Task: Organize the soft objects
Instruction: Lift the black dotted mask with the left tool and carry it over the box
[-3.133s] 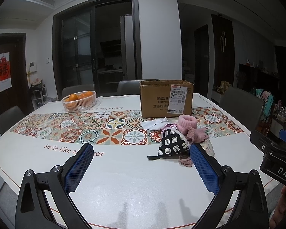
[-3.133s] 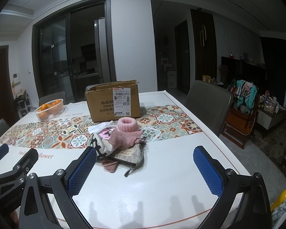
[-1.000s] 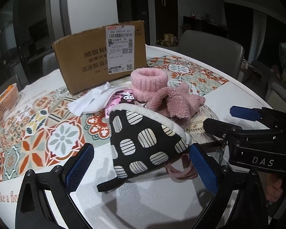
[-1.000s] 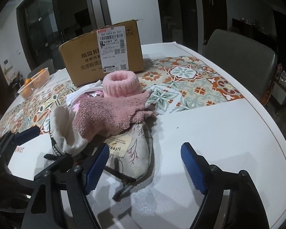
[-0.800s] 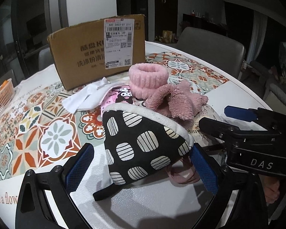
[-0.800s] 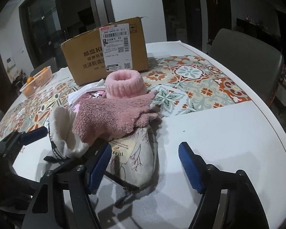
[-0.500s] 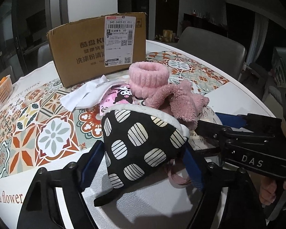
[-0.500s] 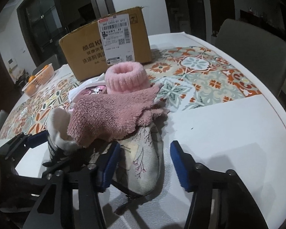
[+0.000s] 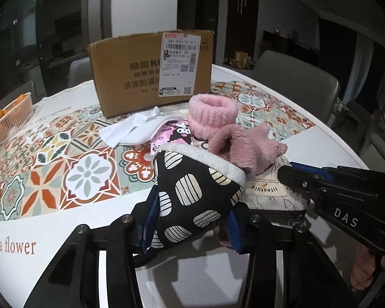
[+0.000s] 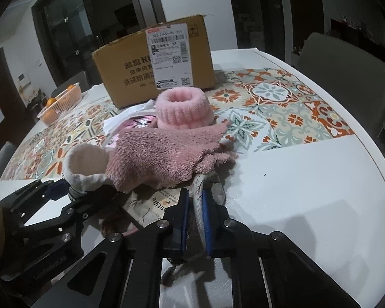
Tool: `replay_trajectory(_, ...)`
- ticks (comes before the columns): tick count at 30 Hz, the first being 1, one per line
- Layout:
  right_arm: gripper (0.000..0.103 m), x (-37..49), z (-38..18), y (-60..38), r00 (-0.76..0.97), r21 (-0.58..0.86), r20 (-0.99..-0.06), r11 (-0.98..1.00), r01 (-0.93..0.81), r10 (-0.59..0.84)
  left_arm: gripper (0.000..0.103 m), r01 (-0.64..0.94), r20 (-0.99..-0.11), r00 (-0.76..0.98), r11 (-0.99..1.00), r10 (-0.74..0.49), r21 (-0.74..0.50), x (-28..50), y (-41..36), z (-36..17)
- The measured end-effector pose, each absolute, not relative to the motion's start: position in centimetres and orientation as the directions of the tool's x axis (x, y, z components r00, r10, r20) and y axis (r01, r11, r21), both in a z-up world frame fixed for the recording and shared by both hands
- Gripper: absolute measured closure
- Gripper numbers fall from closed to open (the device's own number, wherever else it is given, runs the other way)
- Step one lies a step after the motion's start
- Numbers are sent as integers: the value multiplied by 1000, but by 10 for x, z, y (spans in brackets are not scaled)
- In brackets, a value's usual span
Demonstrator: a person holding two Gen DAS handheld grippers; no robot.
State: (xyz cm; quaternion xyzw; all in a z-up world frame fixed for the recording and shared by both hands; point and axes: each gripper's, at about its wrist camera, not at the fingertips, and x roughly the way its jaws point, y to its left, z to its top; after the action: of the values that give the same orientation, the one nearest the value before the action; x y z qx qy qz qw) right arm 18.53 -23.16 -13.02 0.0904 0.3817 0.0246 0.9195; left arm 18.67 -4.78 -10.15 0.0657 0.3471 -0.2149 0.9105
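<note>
A pile of soft things lies on the white table [image 9: 197, 282]. My left gripper [image 9: 191, 224] is shut on a black pouch with cream spots [image 9: 192, 192]; the pouch also shows in the right wrist view [image 10: 84, 169]. My right gripper [image 10: 195, 218] is shut on the edge of a beige printed pouch [image 10: 151, 202] with a "lifestyle" label [image 9: 265, 188]. A fuzzy pink cloth [image 10: 164, 156] lies over both pouches. A pink knitted band [image 10: 183, 107] stands behind it. A white cloth [image 9: 133, 131] and a pink cartoon item [image 9: 174, 133] lie further back.
An open cardboard box [image 9: 151, 69] stands behind the pile on the patterned runner [image 9: 64, 159]. A basket of oranges [image 9: 7, 115] sits far left. Grey chairs [image 10: 346, 77] stand at the right edge of the table.
Both grippers came in on the pile and closed: the left on the spotted pouch, the right on the beige pouch's edge.
</note>
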Motion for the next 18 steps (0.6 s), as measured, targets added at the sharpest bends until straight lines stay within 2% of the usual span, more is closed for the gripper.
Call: replay_trajectory(18,97,148,-84,-227,787,187,-605,982,-6,120,58,365,-565,760,930,-321,-39,147,-36,-60)
